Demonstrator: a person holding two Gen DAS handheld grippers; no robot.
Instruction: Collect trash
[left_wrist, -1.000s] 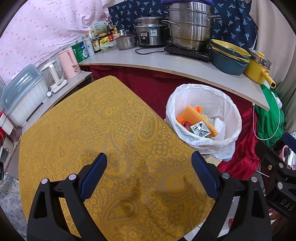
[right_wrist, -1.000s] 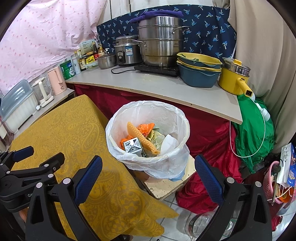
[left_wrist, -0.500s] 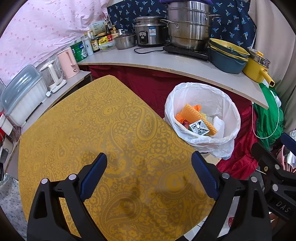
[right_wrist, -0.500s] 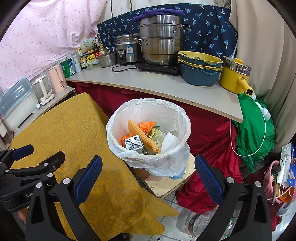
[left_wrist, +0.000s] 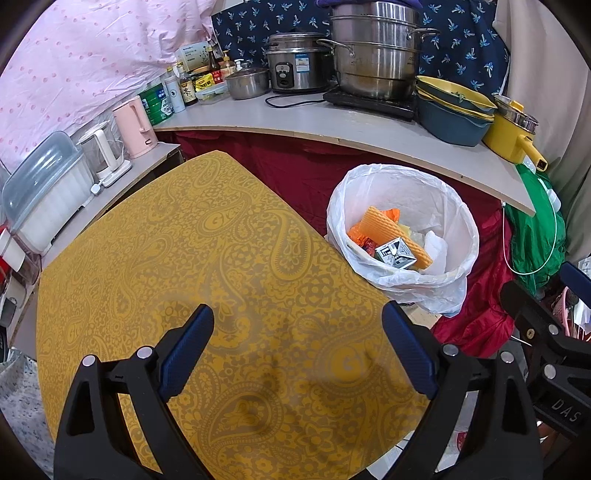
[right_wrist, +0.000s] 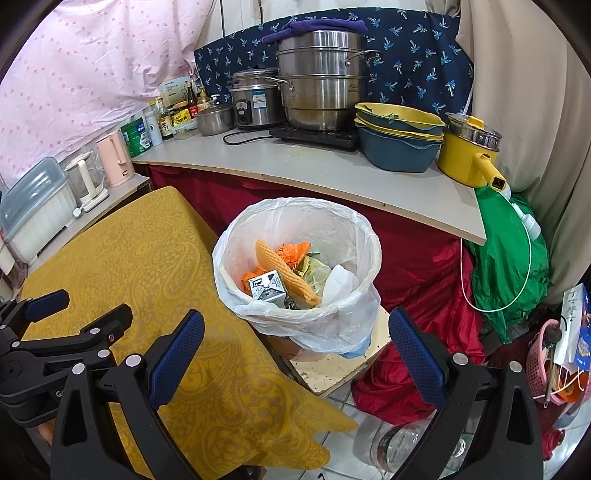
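Hovering unchanged, each hand-held gripper, left (left_wrist: 297, 350) and right (right_wrist: 295, 354), stays wide open, empty, near the bin (right_wrist: 295, 236).

Both wrist cams above, shared bin (left_wrist: 402, 225) (right_wrist: 295, 266)

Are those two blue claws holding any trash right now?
No. The left gripper and right gripper are both open and empty; the trash lies in the bin.

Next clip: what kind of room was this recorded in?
Most likely a small home kitchen. A counter holds a rice cooker and a stacked steel steamer pot, and a lined trash bin with wrappers stands beside a table with a yellow patterned cloth.
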